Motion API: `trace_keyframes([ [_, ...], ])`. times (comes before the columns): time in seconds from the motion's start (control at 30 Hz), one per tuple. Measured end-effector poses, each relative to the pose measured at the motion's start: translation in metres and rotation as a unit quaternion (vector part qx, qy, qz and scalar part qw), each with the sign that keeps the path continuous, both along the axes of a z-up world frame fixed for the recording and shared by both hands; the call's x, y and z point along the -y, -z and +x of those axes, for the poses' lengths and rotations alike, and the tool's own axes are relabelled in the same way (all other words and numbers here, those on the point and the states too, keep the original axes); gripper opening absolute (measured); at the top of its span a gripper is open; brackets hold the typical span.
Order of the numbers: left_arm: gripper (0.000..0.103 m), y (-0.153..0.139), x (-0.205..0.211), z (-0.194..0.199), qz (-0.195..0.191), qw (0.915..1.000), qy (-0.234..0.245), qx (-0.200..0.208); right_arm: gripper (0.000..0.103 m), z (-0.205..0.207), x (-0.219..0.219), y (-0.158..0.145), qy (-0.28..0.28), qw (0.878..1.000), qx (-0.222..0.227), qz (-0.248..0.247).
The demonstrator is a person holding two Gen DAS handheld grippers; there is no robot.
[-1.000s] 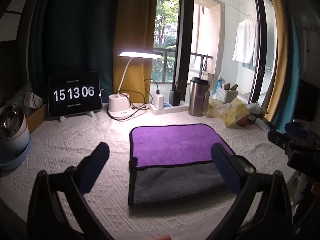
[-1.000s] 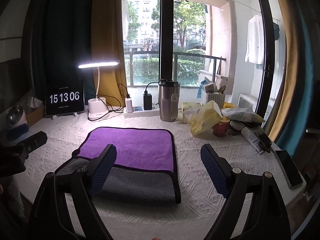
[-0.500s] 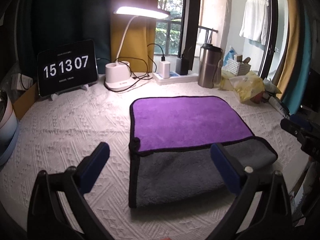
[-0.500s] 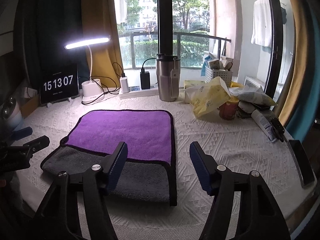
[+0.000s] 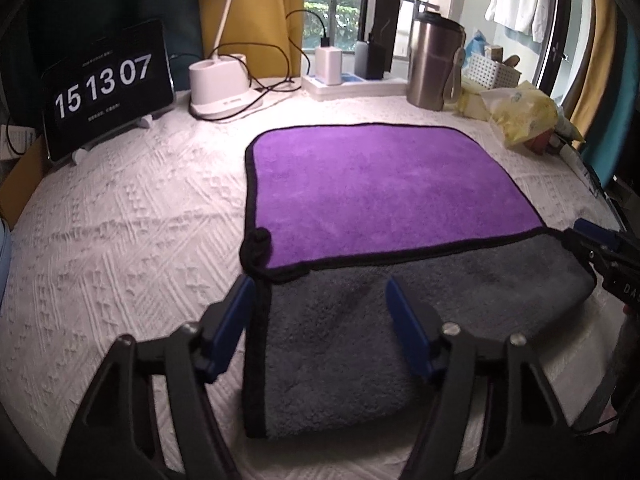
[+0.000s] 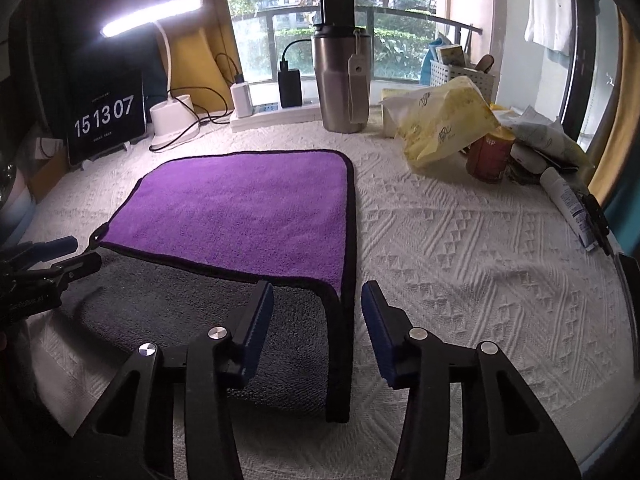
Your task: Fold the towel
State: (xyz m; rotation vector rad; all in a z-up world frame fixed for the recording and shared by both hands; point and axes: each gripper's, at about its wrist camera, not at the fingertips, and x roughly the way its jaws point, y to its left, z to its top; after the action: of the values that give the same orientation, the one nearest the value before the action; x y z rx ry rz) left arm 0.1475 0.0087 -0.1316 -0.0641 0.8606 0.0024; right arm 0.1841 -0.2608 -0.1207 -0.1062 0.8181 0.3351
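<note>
A towel [image 5: 380, 192] with a purple top side, grey underside and black trim lies folded on the white textured table cover; it also shows in the right wrist view [image 6: 240, 208]. The grey layer [image 5: 360, 340] sticks out toward me below the purple flap. My left gripper [image 5: 320, 304] is open, low over the towel's near left corner, straddling its left black edge. My right gripper [image 6: 318, 312] is open, low over the near right corner, straddling the right black edge. Each gripper shows at the side of the other's view.
At the back stand a tablet clock [image 5: 108, 88], a lamp base [image 5: 220, 88] with cables, a power strip [image 5: 348, 84] and a steel tumbler [image 6: 340, 80]. Yellow bags [image 6: 444, 120], a red can [image 6: 490, 154] and a tube [image 6: 568, 204] lie at the right.
Both grippers moved forward and down toward the towel's near corners. Their jaws narrowed but stay open.
</note>
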Motion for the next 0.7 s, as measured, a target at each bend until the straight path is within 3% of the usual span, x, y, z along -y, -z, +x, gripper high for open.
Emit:
trace_keyframes([
  [0.27,0.056,0.007,0.005,0.003,0.017,0.9998,0.009,-0.009,0.031,0.009,-0.004,0.014,-0.012,0.999,-0.034,-0.008],
  [0.33,0.044,0.007,0.006,0.002,0.016,0.9997,0.014,-0.007,0.029,0.008,-0.007,0.017,-0.018,0.999,-0.036,-0.017],
  [0.4,0.039,0.007,0.008,0.001,0.017,0.9997,0.018,-0.005,0.025,0.008,-0.011,0.018,-0.024,0.999,-0.034,-0.025],
  [0.53,0.019,0.006,0.011,-0.001,0.016,0.9996,0.024,0.0,0.012,0.006,-0.013,0.019,-0.026,0.999,-0.027,-0.031],
  [0.7,0.009,0.002,0.009,-0.005,-0.005,0.9996,0.029,0.005,0.006,0.002,-0.013,0.015,-0.025,0.999,-0.017,-0.033],
])
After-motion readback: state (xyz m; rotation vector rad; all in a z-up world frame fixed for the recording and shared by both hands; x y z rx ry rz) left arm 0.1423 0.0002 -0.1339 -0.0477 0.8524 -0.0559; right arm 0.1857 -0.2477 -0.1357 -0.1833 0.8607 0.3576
